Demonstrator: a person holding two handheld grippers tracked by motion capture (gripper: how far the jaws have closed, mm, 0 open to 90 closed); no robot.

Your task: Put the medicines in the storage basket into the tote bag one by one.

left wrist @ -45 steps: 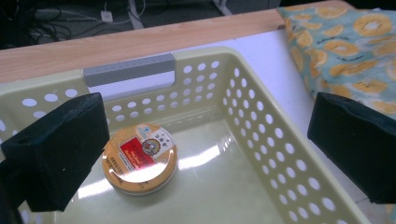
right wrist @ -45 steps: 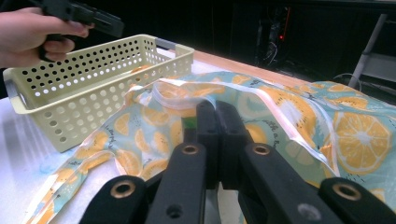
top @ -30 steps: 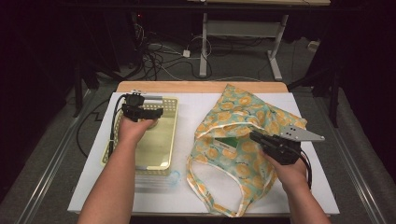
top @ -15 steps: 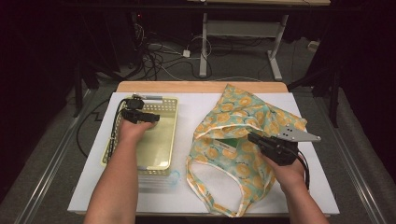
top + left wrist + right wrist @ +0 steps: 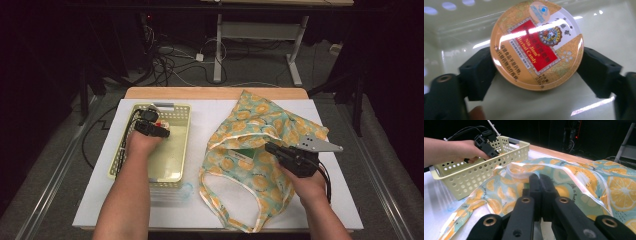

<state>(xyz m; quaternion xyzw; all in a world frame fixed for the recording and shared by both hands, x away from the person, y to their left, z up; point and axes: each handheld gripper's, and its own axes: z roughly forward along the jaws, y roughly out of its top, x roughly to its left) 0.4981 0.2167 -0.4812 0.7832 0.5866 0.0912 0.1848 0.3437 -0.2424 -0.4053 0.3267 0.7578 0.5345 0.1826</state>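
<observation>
A round orange and red candy tin [image 5: 536, 45] is clamped between the black jaws of my left gripper [image 5: 536, 72]. It hangs low inside the pale yellow perforated basket [image 5: 182, 145]; in the high view my left gripper [image 5: 155, 129] is over the basket's far half. A tote bag [image 5: 260, 125] printed with oranges lies on the table's right half, its mouth toward the basket. My right gripper [image 5: 272, 148] is shut on the bag's rim near that mouth. In the right gripper view, its jaws [image 5: 539, 182] press together on the fabric [image 5: 579, 177], with the basket [image 5: 461, 180] and left gripper [image 5: 484, 143] beyond.
A white mat [image 5: 200, 210] covers the wooden table [image 5: 215, 92]. A clear plastic piece [image 5: 172, 192] lies under the basket's near end. The bag's straps [image 5: 240, 222] trail toward the front edge. Cables and table legs are on the floor behind.
My left gripper has moved slightly nearer and lower in the basket with the tin. My right gripper has shifted a little left with the bag's rim.
</observation>
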